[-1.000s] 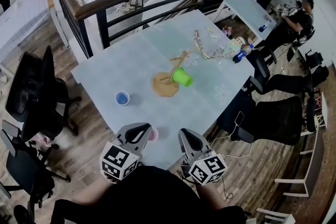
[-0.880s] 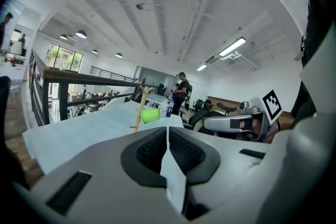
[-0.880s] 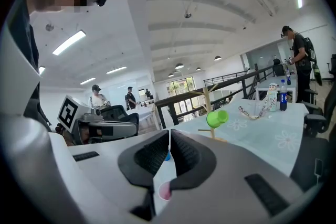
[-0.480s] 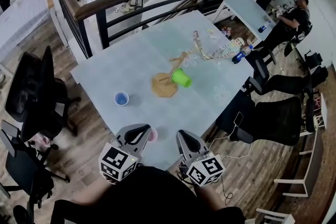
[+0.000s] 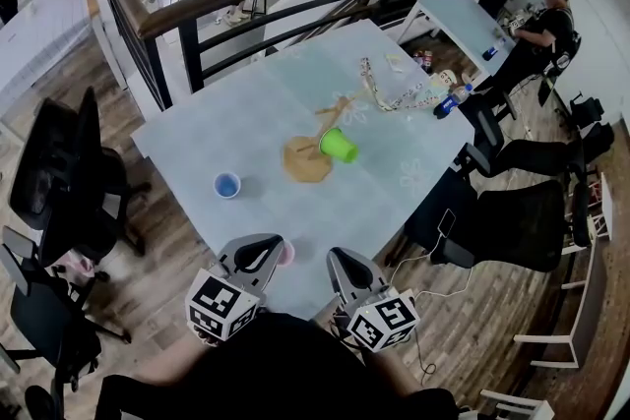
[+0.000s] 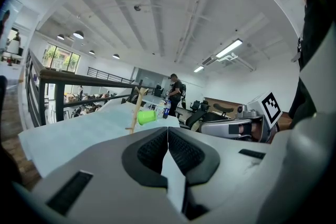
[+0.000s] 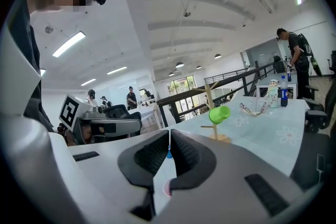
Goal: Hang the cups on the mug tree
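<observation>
Nothing on the surface [image 5: 246, 113] has shifted over the last second, and both grippers hold where they were. From the head view, the green cup [image 5: 341, 146] already hangs on the mug tree [image 5: 303, 160] mid-surface. The blue cup [image 5: 227, 185] stands well apart toward the left edge, the pink cup [image 5: 286, 254] peeks out just beside the left gripper [image 5: 258, 251], and the right gripper [image 5: 346, 261] hovers at the near edge. Left gripper view: fingers pressed together, nothing between them. Right gripper view: fingers closed too, empty, with the blue and pink cups showing beyond. Those cups look like light, stiff plastic, probably slick; I'd pinch one wall at the rim.
</observation>
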Tool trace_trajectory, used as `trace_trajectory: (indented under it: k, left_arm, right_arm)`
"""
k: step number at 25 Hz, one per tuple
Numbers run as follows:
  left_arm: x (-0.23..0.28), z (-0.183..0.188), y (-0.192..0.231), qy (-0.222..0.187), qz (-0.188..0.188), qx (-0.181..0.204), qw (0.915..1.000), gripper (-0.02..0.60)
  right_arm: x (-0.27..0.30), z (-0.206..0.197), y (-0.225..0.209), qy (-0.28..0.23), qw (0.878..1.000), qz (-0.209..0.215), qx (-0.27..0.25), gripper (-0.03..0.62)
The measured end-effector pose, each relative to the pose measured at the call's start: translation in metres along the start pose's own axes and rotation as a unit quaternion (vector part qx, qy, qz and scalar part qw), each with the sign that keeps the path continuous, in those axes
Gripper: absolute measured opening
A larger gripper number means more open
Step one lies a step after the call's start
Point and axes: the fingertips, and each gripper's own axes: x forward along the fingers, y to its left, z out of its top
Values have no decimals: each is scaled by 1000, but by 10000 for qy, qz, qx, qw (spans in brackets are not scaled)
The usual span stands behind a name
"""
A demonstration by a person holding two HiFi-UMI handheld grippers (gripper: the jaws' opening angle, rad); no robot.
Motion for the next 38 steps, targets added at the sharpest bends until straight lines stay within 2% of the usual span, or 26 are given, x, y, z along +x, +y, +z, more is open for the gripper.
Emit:
trace_trajectory:
  k: [8,14,23,29,35,38]
  left_arm:
    - [0,-2,-3,62,-54,60,9999,20]
    - [2,-2,1,-19,43,-60,10000,21]
    - [-4,-1,11,-70,121,-113,9998,21]
    - [-8,-6,23,-93,-2,-190,9998,23]
    - [-15,-32,52,249,-50,46,9997,23]
    - [-22,-46,82,348,174,392,9985,23]
  right_arm:
    - [1,-3,3,51,10000,15,44,35]
    - [0,-5,1,27,10000,48,33,35]
    - [1,-8,-1,65,9997,-93,199,35]
    - [2,-11,4,104,9993,-251,261,35]
    - [4,-14,14,128,9984,-494,224,35]
    - [3,-14,22,81,9978,-636,191,35]
